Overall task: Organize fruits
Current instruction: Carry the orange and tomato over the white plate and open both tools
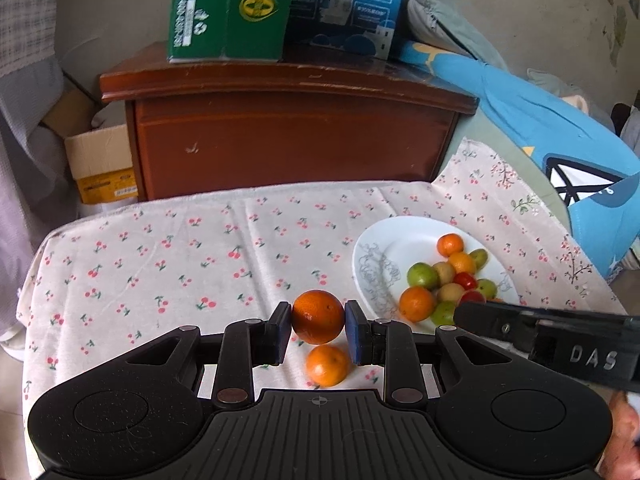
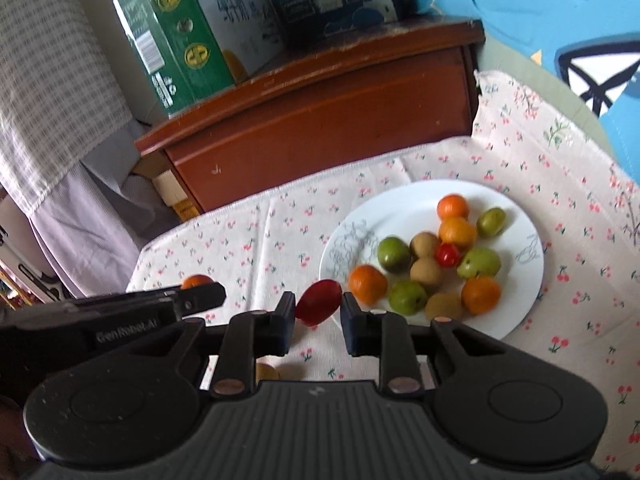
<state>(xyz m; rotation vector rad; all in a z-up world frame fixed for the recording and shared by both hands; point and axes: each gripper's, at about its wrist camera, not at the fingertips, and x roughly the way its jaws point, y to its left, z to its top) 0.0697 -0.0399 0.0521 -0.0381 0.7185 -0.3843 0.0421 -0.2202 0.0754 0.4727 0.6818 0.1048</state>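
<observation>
- The left tongs (image 1: 318, 326) are clamped on an orange (image 1: 318, 316), one blue pad against each side, and hold it above the cherry-print cloth (image 1: 160, 256).
- A second, smaller orange (image 1: 328, 365) lies on the cloth just below the held one, between the tongs' arms.
- The right tongs (image 2: 319, 310) are clamped on a small red fruit (image 2: 319, 307); it is blurred, so its kind cannot be told, and it sits just off the near-left rim of the plate.
- The white plate (image 2: 400, 200) rests on the cloth to the right of both tongs and holds a loose heap of oranges, green fruits, brownish fruits and one small red fruit.
- The cloth covers the worktop.
- Behind the worktop stands a brown wooden cabinet (image 1: 288, 136) with a green carton (image 1: 224, 8) and a blue carton (image 1: 348, 4) on top.
- A blue cushion (image 1: 560, 136) lies at the right.
</observation>
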